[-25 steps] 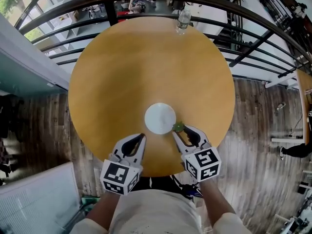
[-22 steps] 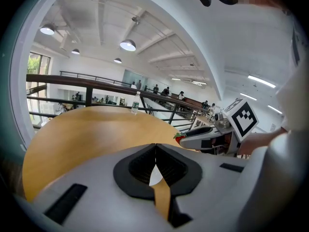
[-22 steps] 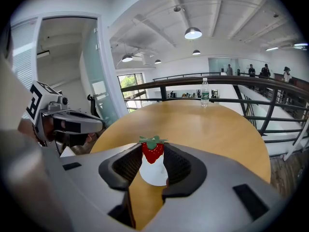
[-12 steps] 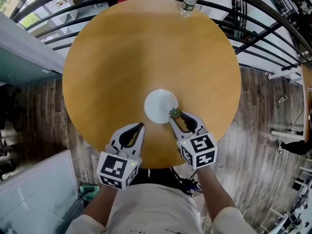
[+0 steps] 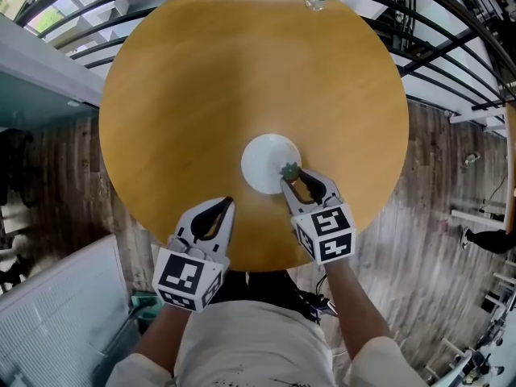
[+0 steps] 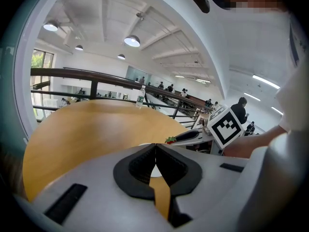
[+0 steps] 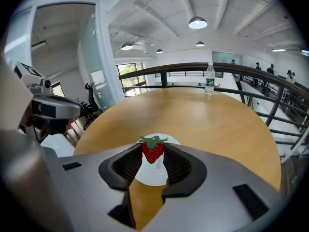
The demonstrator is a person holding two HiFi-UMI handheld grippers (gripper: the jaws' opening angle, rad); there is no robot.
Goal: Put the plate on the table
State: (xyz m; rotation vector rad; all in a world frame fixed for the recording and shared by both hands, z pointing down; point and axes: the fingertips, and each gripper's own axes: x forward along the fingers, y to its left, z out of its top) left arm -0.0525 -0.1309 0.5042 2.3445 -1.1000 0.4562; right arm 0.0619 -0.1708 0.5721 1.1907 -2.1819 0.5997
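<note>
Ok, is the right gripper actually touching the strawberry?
Touching. In the right gripper view, the right gripper has both jaws pressed against the sides of the strawberry, with the white plate behind it.

Grey left tool point(image 5: 229, 201) and right tool point(image 5: 292, 178) bear black-white marker cubes point(image 5: 187, 277).

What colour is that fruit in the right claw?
The strawberry is red with green leaves, clearest in right gripper view.

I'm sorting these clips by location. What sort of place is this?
Probably a mezzanine or balcony in a large open hall, perhaps an office or lab building: a round wooden table stands by a curved railing, under a high white ceiling with pendant lamps.
</note>
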